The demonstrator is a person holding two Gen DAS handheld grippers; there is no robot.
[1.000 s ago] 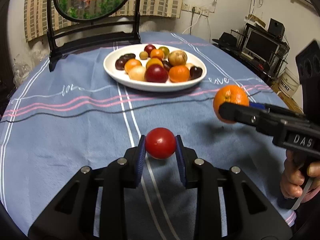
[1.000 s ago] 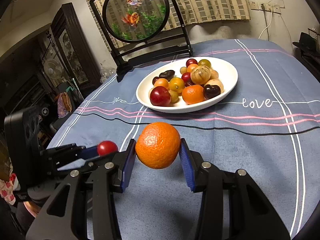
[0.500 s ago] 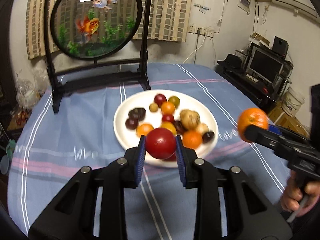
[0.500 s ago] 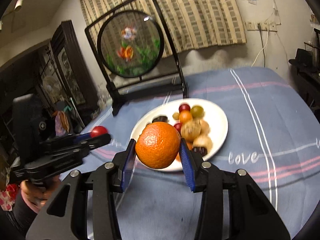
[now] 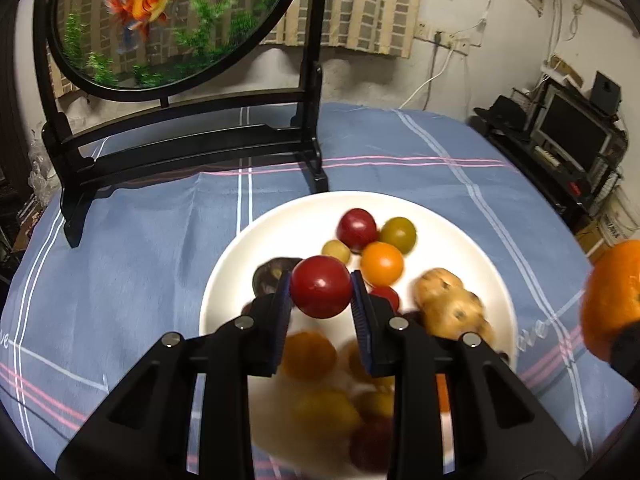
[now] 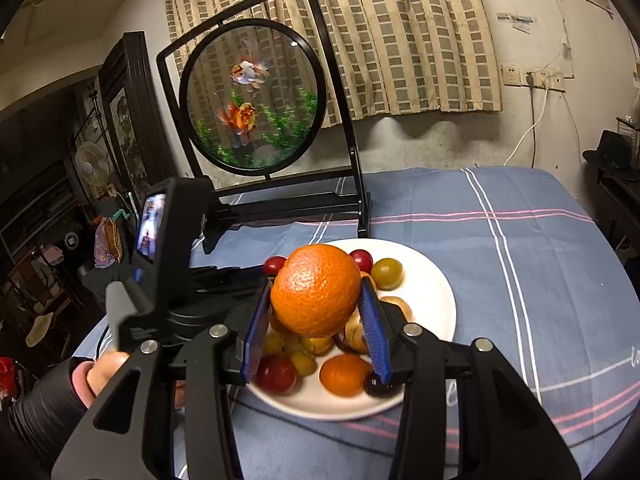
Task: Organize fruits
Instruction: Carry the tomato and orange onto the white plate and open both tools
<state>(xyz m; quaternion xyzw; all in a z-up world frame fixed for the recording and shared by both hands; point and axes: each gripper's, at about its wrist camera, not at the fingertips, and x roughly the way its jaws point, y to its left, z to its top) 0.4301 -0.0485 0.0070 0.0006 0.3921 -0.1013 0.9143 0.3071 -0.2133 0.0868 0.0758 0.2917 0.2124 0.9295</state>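
My left gripper (image 5: 320, 292) is shut on a small red tomato (image 5: 321, 286) and holds it above the white plate (image 5: 224, 264), over its near left part. The plate carries several small fruits: red, orange, yellow, dark and a lumpy brown one (image 5: 452, 308). My right gripper (image 6: 316, 308) is shut on a large orange (image 6: 316, 291) and holds it above the same plate (image 6: 436, 300). The orange also shows at the right edge of the left wrist view (image 5: 612, 300). The left gripper's tomato shows in the right wrist view (image 6: 274, 265).
A round goldfish panel in a black stand (image 5: 192, 148) sits on the blue striped tablecloth (image 5: 132, 240) just behind the plate. A wall with curtains is behind it. Shelves with electronics (image 5: 568, 136) stand to the right of the table.
Both grippers have risen and moved forward from the near table to above the plate, each still holding its fruit.
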